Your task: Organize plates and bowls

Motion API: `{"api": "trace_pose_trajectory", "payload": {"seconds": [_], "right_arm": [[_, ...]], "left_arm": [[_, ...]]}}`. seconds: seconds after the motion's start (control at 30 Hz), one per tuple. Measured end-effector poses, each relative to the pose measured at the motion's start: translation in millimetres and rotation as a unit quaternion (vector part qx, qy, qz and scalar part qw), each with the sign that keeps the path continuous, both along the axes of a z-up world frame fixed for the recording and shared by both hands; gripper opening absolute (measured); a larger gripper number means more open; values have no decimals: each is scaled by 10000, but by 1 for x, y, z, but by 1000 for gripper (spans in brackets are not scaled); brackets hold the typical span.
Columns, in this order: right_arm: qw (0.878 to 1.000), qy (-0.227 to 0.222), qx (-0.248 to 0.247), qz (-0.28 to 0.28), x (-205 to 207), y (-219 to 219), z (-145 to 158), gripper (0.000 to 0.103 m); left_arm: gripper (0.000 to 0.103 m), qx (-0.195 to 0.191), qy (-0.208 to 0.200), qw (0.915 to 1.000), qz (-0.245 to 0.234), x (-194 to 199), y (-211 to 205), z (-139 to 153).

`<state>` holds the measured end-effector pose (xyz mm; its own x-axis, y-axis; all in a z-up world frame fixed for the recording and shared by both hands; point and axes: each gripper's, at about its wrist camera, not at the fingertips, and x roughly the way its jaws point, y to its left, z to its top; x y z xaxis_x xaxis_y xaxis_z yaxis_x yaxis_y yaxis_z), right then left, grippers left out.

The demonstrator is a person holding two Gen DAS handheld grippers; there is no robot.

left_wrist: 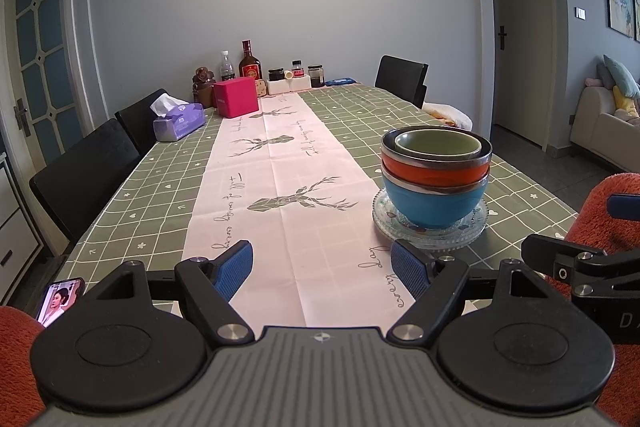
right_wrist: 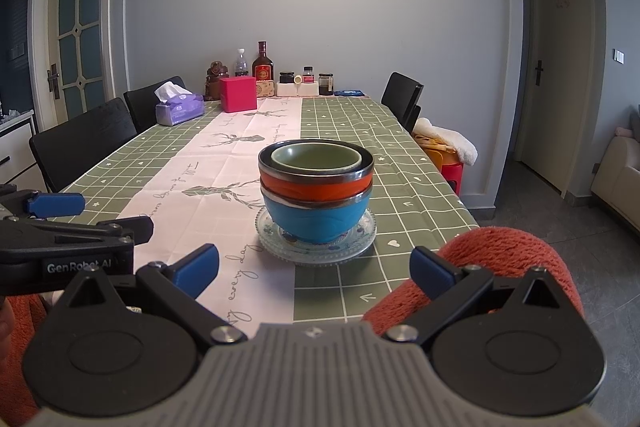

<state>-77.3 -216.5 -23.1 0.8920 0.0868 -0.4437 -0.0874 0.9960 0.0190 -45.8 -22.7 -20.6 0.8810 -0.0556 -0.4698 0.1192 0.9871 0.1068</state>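
Note:
A stack of three bowls stands on clear glass plates (left_wrist: 430, 233) (right_wrist: 316, 247) near the table's front right. The blue bowl (left_wrist: 434, 205) (right_wrist: 316, 221) is at the bottom, the orange bowl (left_wrist: 436, 171) (right_wrist: 316, 187) sits in it, and a small green bowl (left_wrist: 438, 145) (right_wrist: 316, 159) rests inside on top. My left gripper (left_wrist: 322, 273) is open, with nothing between its fingers, to the left of the stack and nearer than it. My right gripper (right_wrist: 316, 269) is open and empty, just in front of the plates. Each gripper shows at the edge of the other's view.
On the green checked tablecloth (left_wrist: 168, 171) a pink runner lies down the middle. A tissue box (left_wrist: 180, 121), a pink box (left_wrist: 236, 97), bottles and jars stand at the far end. Black chairs (left_wrist: 88, 175) line both sides. A phone (left_wrist: 60, 301) lies at the front left.

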Motion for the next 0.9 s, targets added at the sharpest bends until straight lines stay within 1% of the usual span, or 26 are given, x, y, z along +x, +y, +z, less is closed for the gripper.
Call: {"api": "trace_pose_trajectory", "payload": {"seconds": [0.9], "right_arm": [[10000, 43, 24, 31, 2, 1, -3, 100]], "left_arm": [[92, -4, -14, 10000, 6, 0, 2, 1]]}}
